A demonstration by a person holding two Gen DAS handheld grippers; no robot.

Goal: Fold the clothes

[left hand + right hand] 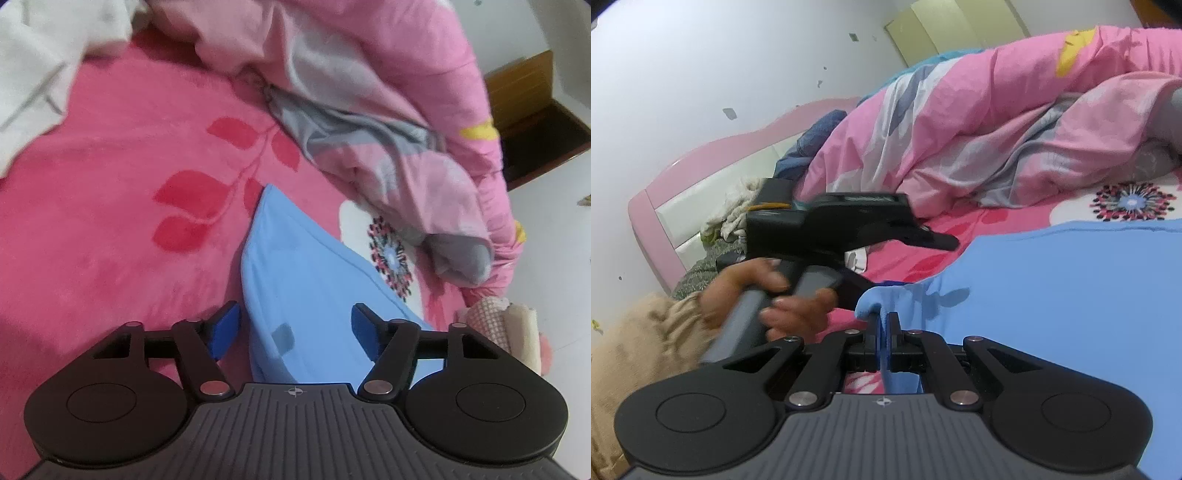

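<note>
Left gripper [293, 328] fingers spread wide above blue garment [306, 266], lower centre; right gripper [884, 325] fingers pinch its edge.

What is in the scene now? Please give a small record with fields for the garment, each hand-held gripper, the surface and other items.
garment: light blue garment, lying on the bed
left hand-held gripper: open, fingers either side of the garment's end
right hand-held gripper: shut on a bunched edge of the garment
surface: pink bedspread with red leaf print
other items: pink and grey quilt heaped behind; white cloth at far corner; pink headboard
</note>
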